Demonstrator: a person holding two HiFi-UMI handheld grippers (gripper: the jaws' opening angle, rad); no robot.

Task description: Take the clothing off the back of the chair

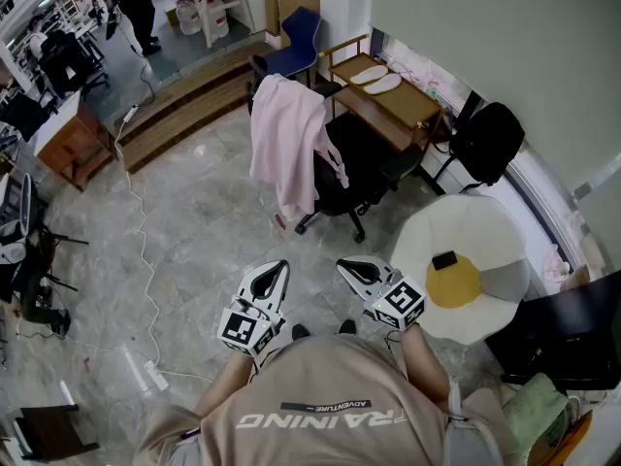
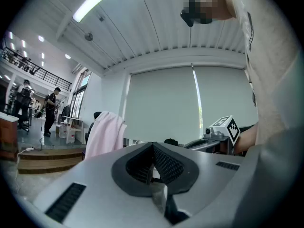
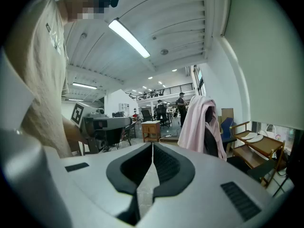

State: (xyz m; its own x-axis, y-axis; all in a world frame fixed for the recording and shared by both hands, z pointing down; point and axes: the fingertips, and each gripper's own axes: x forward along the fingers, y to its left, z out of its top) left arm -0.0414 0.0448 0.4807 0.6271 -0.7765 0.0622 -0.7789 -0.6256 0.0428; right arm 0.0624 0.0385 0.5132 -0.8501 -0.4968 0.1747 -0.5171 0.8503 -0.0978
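Below the head camera, on a grey stone floor (image 1: 194,221), a black chair (image 1: 354,168) stands with a pink garment (image 1: 288,144) draped over its back. The cloth hangs down low on the side towards the person. Just behind the chair is a wooden desk (image 1: 388,100), and at the right a round white table (image 1: 466,231) with a yellow patch in its middle. A white cable (image 1: 146,260) runs over the floor at the left. The left gripper (image 1: 277,270) and the right gripper (image 1: 351,268) are held side by side close to the person's chest, tips towards the chair and both well apart from it. Along the left gripper view, its fingers are pressed together at the tips and nothing is between them. The garment shows far beyond them, to the left, on the chair back, and the marker cube of the right gripper shows at the right. Along the right gripper view, its fingers are also closed tip to tip and hold nothing. The garment hangs on the chair beyond them and a little to the right, not touched. The desk is further right and the left gripper is at the left.
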